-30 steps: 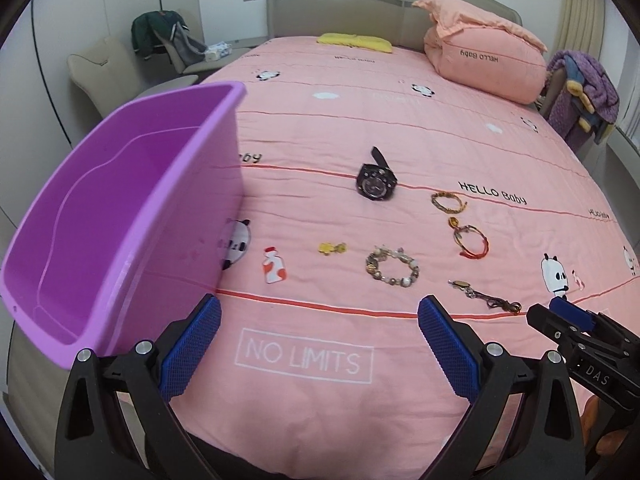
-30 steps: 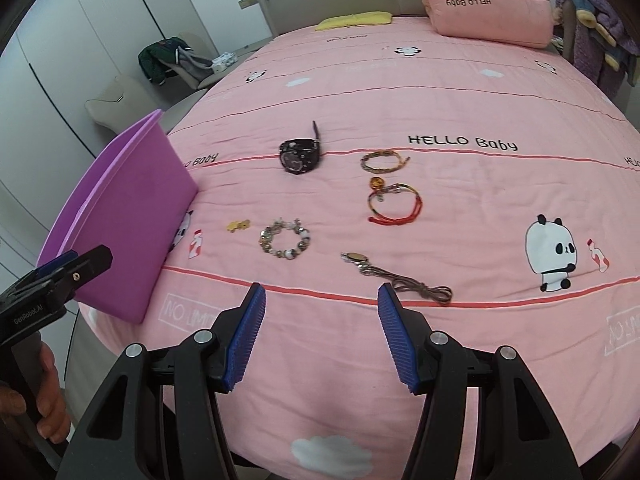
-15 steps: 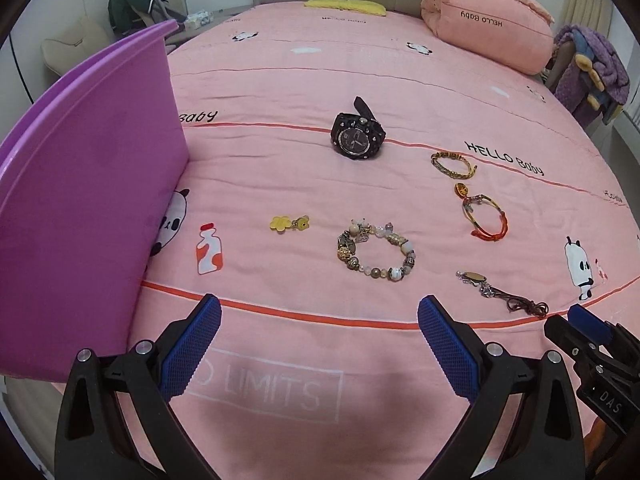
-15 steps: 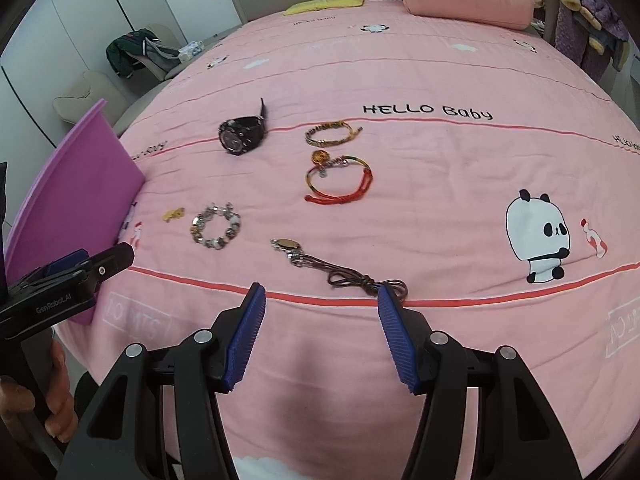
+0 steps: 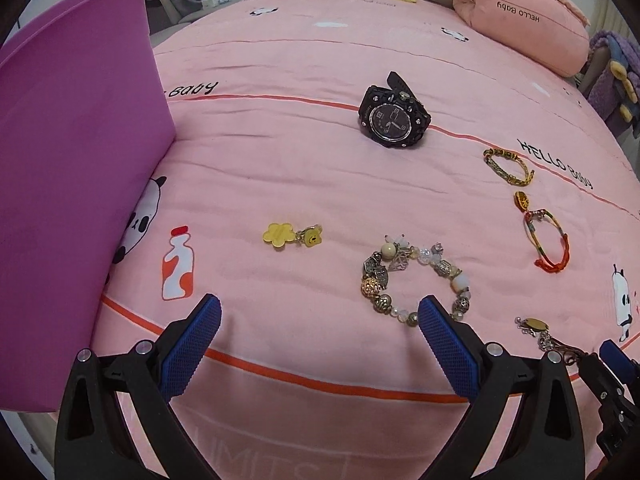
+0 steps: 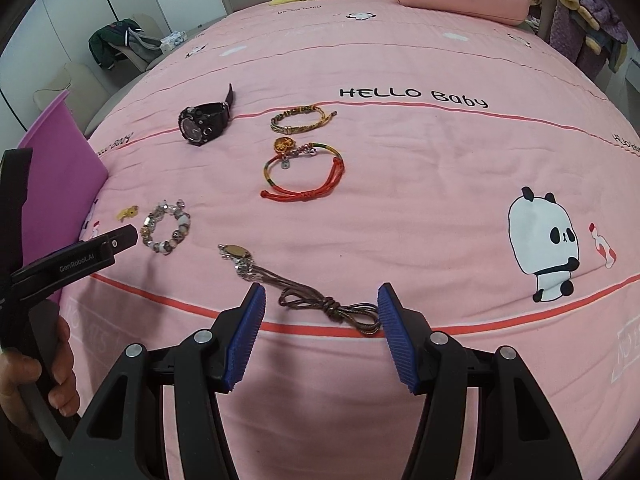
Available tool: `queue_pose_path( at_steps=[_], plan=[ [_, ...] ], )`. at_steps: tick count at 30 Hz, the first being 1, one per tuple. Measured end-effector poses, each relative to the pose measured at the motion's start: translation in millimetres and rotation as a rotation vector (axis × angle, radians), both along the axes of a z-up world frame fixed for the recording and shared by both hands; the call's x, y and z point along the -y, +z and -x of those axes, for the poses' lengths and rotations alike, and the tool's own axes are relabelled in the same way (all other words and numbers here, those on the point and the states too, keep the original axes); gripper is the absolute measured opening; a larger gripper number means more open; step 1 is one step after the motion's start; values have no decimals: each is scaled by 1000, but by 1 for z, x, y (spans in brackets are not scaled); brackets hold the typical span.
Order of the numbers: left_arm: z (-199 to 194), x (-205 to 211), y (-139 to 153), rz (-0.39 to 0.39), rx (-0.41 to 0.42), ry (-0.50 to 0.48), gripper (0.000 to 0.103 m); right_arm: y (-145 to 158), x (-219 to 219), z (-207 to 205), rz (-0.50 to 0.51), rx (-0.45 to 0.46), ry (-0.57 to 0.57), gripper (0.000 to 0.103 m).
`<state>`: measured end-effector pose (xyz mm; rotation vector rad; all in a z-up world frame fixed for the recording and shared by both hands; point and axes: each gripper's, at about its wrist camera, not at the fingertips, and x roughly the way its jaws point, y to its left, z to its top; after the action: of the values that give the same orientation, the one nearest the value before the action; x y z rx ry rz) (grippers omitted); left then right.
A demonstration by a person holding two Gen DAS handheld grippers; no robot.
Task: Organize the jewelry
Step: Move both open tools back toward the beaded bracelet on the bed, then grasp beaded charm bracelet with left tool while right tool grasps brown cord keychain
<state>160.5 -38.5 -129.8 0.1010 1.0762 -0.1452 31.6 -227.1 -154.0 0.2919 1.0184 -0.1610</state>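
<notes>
Right wrist: knotted leather cord (image 6: 320, 300), beaded bracelet (image 6: 166, 227)

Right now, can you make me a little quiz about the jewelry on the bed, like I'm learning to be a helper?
1. True or false: the black watch lies inside the purple bin.
2. Which piece sits nearest the right gripper: A) beaded bracelet, B) brown cord necklace, C) red string bracelet?
3. Fill in: the small charm beside the beaded bracelet is coloured ____.

Key: 1 false; 2 B; 3 yellow.
</notes>
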Motion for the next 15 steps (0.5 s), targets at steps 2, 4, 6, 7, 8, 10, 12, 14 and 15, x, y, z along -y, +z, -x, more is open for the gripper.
queue_pose_path(
  at_steps=[2, 4, 6, 7, 8, 10, 12, 14, 15],
  plan=[
    [-3, 2, -5, -12, -4, 0, 97, -4, 1, -2, 5, -6, 0, 56],
    [-6, 3, -10, -31, -7, -1, 97, -6, 1, -3, 7, -7, 2, 56],
    [-8, 3, -13, -40, -10, 0, 96, -8, 1, -4, 11, -10, 3, 56],
    [-8, 3, -14, -41, -11, 0, 96, -10, 1, -5, 12, -13, 4, 56],
    [-9, 4, -15, -35, -11, 0, 96, -11, 1, -5, 13, -17, 5, 56],
    [-10, 5, -17, -24, -18, 4, 96, -16, 1, -8, 16, -40, 9, 56],
    [-10, 7, -21, -24, -23, 11, 95, -19, 0, -10, 22, -53, 13, 56],
    [-12, 8, -23, -28, -28, 16, 95, -21, -1, -10, 28, -56, 18, 56],
    [-13, 9, -24, -28, -27, 17, 94, -22, -1, -11, 31, -58, 20, 56]
  ],
)
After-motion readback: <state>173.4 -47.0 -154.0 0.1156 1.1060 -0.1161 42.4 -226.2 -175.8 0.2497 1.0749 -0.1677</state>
